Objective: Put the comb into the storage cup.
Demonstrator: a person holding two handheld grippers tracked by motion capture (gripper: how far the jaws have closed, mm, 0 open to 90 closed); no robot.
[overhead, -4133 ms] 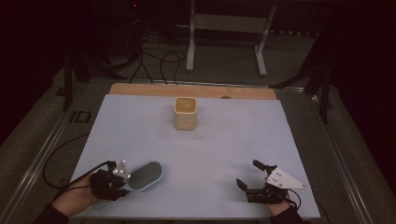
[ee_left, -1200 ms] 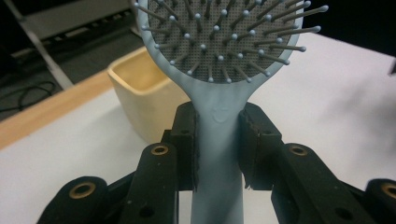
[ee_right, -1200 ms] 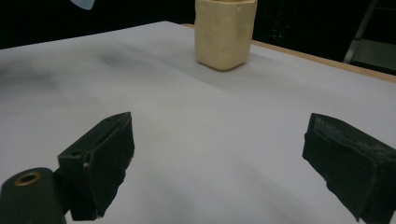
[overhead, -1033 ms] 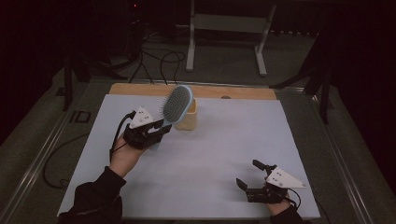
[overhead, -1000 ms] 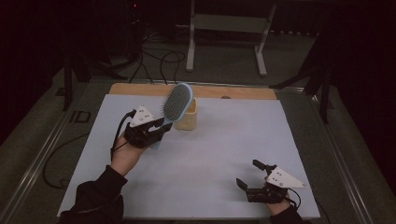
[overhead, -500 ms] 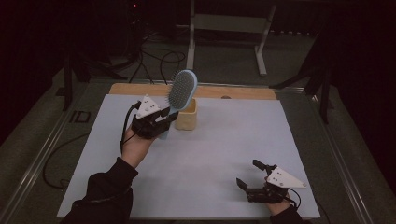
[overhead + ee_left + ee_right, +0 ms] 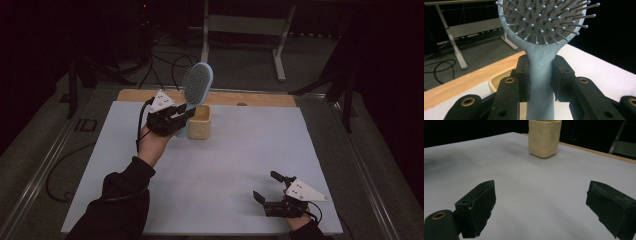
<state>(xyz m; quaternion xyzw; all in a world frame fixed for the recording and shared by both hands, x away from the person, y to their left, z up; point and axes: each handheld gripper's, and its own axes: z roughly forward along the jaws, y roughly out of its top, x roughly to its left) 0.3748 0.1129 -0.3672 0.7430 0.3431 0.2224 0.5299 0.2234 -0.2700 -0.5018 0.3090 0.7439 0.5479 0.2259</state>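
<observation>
Beside the cream plastic cup [image 7: 200,122], left gripper [image 7: 176,116] pinches the pale-blue hairbrush [image 7: 196,90] upright; next: lower handle into cup. Right gripper [image 7: 272,192] rests spread, empty.

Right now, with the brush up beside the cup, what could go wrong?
1. The left tool grips the hairbrush low on its handle, head high above; it may pivot in the pads.
2. The handle end hangs beside the cream cup, not over its opening; lowering from here could hit the rim and tip it.
3. The right tool rests open far off, unable to steady the cup.
</observation>
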